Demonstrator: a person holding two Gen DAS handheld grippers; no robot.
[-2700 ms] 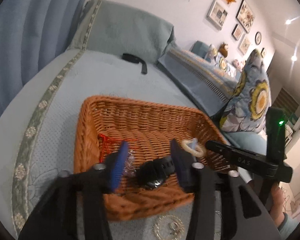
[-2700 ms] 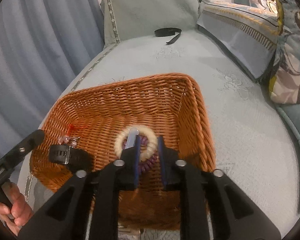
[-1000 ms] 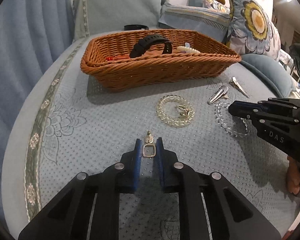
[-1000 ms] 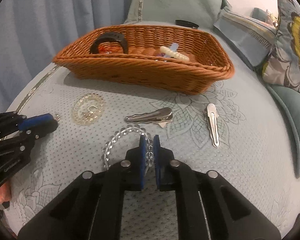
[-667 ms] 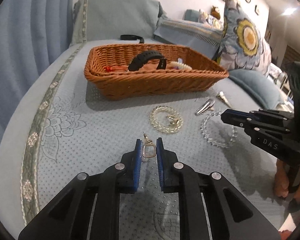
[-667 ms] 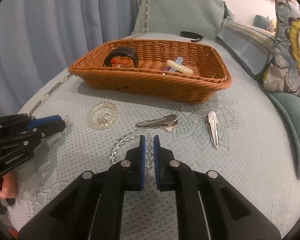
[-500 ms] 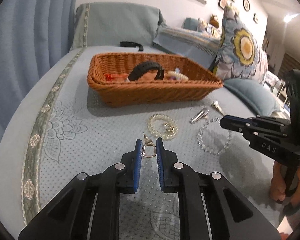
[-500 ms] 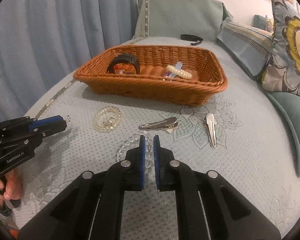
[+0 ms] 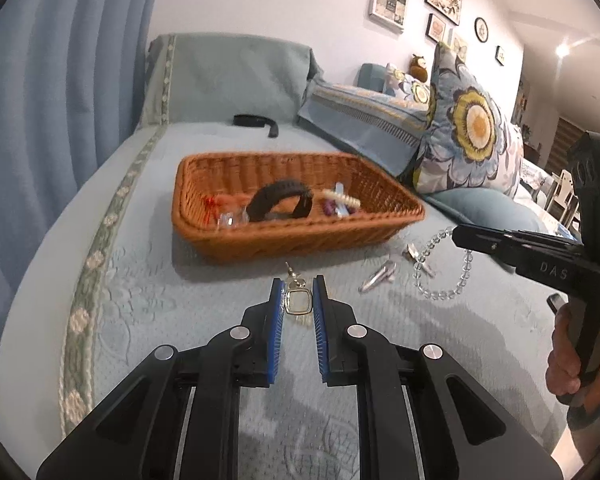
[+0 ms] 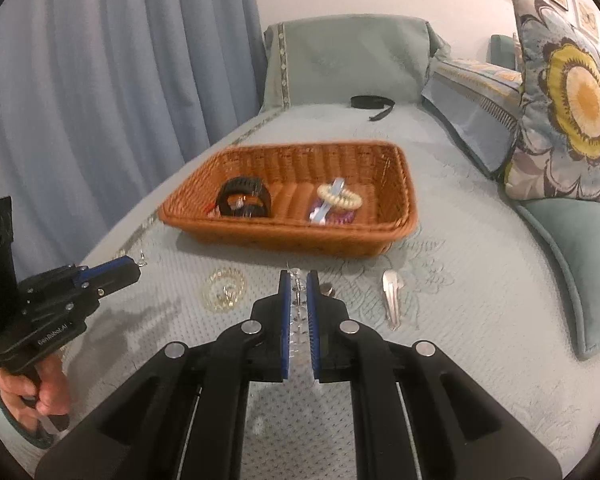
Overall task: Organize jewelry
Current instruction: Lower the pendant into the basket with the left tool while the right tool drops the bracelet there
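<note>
A square-framed earring (image 9: 297, 302) is pinched in the left claw (image 9: 298, 300); a clear bead bracelet (image 9: 444, 264) is clamped in the right claw (image 10: 299, 294), lower centre.

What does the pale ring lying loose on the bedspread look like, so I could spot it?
Start at the wicker basket. On the bedspread in front of its left end lies a yellowish clear bead bracelet. Unlike the two silver hair clips nearby, it is a closed, see-through circle.

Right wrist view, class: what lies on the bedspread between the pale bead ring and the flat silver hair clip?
The right tongs, shut on the clear bead bracelet, with another clip partly hidden behind.
</note>
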